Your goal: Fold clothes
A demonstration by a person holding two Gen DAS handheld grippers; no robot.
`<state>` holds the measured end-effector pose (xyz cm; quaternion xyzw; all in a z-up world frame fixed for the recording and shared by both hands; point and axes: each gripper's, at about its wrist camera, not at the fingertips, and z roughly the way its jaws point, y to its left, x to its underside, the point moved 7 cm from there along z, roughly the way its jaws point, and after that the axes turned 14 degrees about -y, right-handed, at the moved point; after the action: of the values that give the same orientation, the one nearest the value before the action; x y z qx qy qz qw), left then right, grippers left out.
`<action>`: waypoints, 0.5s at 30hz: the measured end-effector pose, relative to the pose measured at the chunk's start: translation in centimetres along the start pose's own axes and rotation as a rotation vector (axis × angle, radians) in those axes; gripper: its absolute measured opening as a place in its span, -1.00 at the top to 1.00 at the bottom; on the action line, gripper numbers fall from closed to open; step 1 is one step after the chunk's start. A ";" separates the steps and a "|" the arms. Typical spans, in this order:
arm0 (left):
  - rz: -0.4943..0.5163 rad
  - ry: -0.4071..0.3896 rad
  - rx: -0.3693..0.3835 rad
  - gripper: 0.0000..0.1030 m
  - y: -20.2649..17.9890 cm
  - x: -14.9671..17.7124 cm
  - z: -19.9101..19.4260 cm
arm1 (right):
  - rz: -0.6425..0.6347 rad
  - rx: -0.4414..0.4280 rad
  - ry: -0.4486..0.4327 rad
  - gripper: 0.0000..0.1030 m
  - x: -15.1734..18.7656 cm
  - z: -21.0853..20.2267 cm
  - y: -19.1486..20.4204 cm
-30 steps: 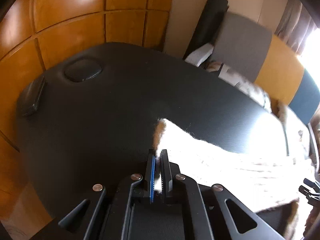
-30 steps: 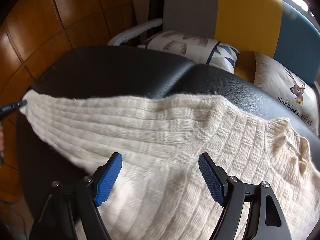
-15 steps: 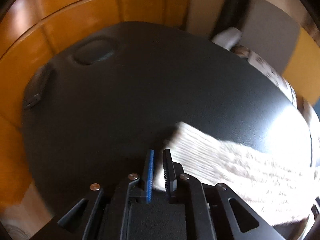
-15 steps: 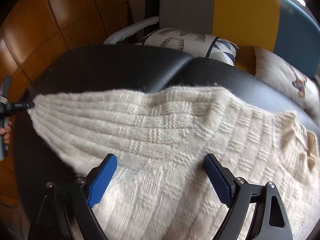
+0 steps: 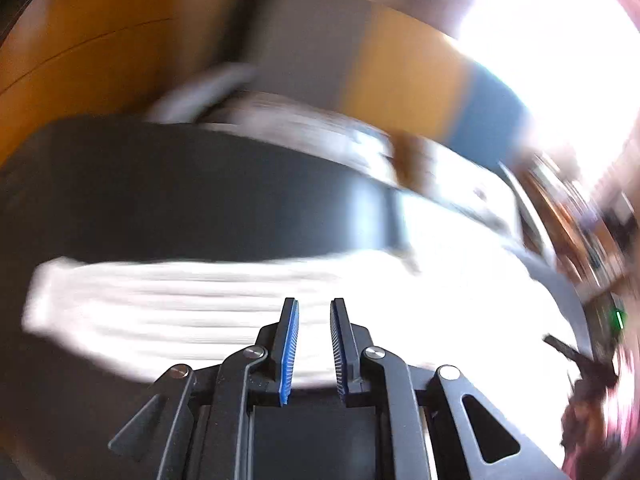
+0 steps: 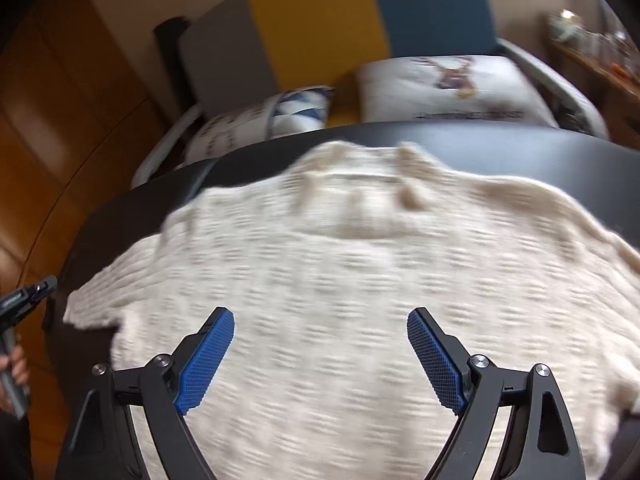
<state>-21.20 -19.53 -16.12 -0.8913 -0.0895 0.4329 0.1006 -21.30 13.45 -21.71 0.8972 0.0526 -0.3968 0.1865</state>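
cream knitted sweater [image 6: 360, 300], spread flat, blurred

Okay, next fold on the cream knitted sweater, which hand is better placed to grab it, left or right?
Right, probably. The right tongs stand wide open above the body of the cream knitted sweater, nothing between them. The left tongs have just been opening, empty, with only a narrow gap, over the sleeve; that view is blurred.

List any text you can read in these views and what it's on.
Nothing can be read.
Deer cushion: a line of print along its lower edge, too blurred to read.
Left tool, seen from the right wrist: small white lettering on its side, too small and blurred to read.
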 end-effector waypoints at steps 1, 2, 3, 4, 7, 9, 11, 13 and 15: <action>0.046 0.015 0.041 0.73 -3.2 0.4 1.5 | 0.000 0.019 -0.004 -0.74 0.0 -0.2 -0.9; 0.092 0.030 0.083 0.72 -6.3 0.8 2.9 | 0.001 0.035 -0.005 -0.74 0.0 -0.2 -1.8; 0.121 0.045 0.102 0.73 -8.3 1.1 4.3 | 0.001 0.052 -0.007 -0.74 0.0 -0.2 -2.8; 0.147 0.060 0.117 0.72 -10.1 1.5 5.7 | -0.003 0.068 -0.007 -0.74 0.1 -0.4 -3.7; 0.145 0.102 0.094 0.72 -11.2 2.1 8.6 | -0.012 0.111 -0.006 -0.74 0.4 -1.0 -6.4; 0.128 0.115 0.058 0.73 -10.4 2.4 10.1 | -0.014 0.134 -0.006 -0.74 0.6 -0.9 -7.9; 0.109 0.136 -0.003 0.73 -7.8 4.9 8.9 | -0.009 0.153 -0.005 -0.74 1.1 -0.7 -9.5; 0.033 0.141 0.002 0.71 -4.8 6.2 8.2 | -0.011 0.157 -0.013 -0.75 1.7 -0.6 -10.7; -0.005 0.142 -0.001 0.77 -4.0 6.1 8.5 | -0.048 0.148 -0.032 -0.75 2.0 -0.6 -10.9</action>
<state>-24.47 -13.31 -24.78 -0.9196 -0.0847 0.3682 0.1072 -22.14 23.68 -25.99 0.9006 0.0417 -0.4181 0.1111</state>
